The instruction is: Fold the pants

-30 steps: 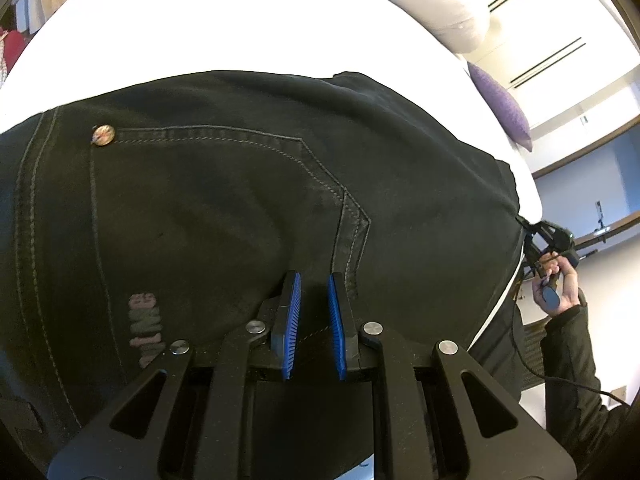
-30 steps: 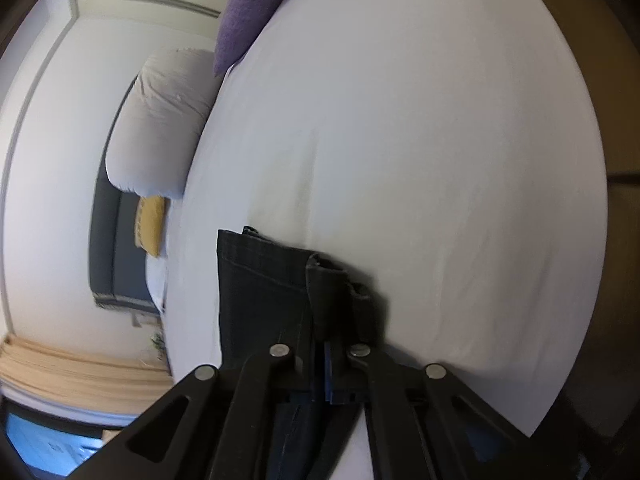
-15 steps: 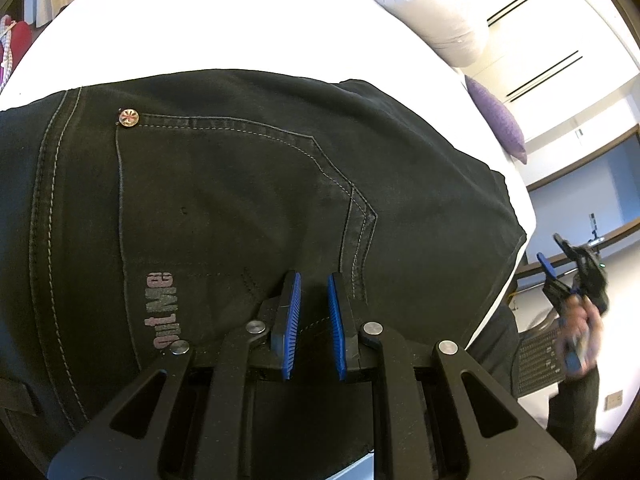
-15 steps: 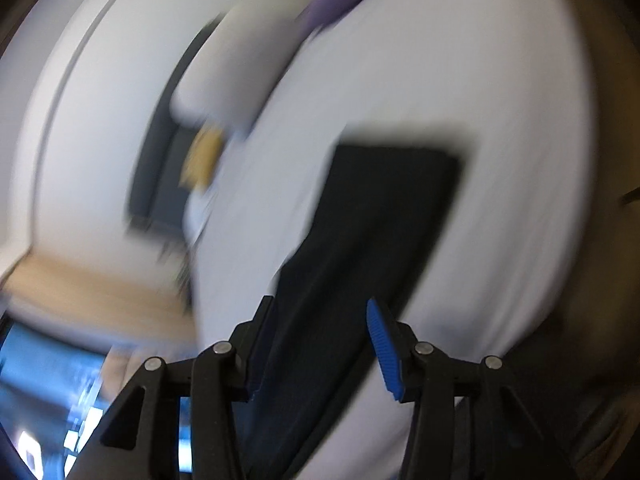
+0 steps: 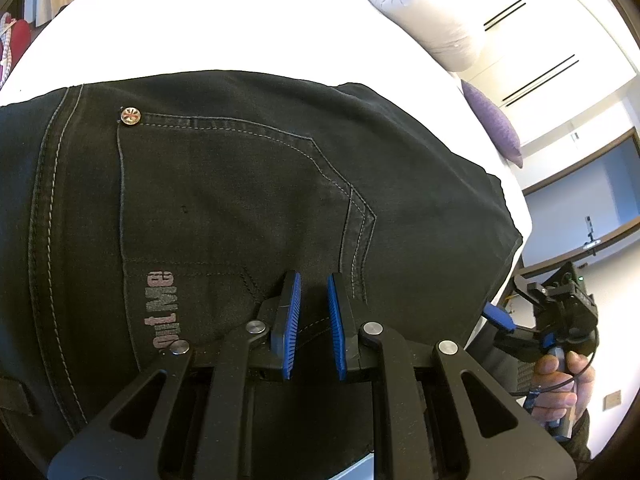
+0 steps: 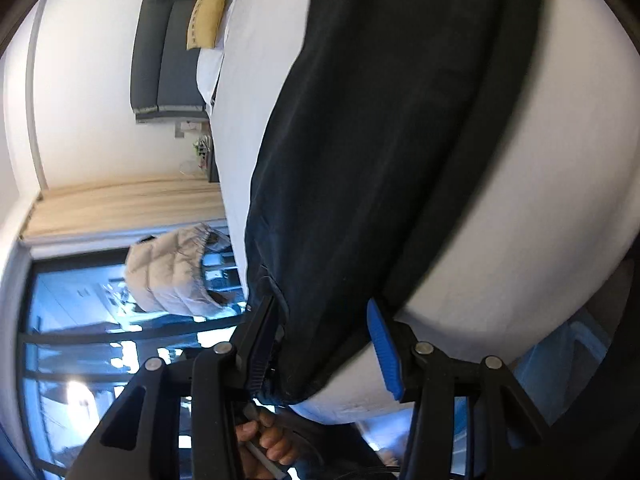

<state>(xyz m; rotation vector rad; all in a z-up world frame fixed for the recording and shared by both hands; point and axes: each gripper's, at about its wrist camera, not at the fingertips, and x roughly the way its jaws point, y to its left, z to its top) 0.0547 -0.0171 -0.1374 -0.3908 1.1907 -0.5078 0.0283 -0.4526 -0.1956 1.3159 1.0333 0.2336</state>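
Note:
Black denim pants (image 5: 248,208) lie flat on the white bed (image 5: 224,20), back pocket and pink lettering facing up. My left gripper (image 5: 313,300) hovers just over the seat near the pocket's point, jaws open a narrow gap with nothing between them. In the right wrist view the folded pant legs (image 6: 392,128) stretch away across the bed. My right gripper (image 6: 320,320) is wide open at the near edge of the fabric, holding nothing. It also shows in the left wrist view (image 5: 512,320), off the bed's right edge.
A rolled grey duvet (image 5: 424,8) and a purple cushion (image 5: 496,124) lie at the far end of the bed. A grey headboard (image 6: 168,52) and yellow pillow (image 6: 206,16) show beyond. A beige puffer jacket (image 6: 172,272) hangs by the window.
My right gripper let go of the pant hem, opened wide and swung back to the near edge of the bed. My left gripper drifted slightly over the seat, still open.

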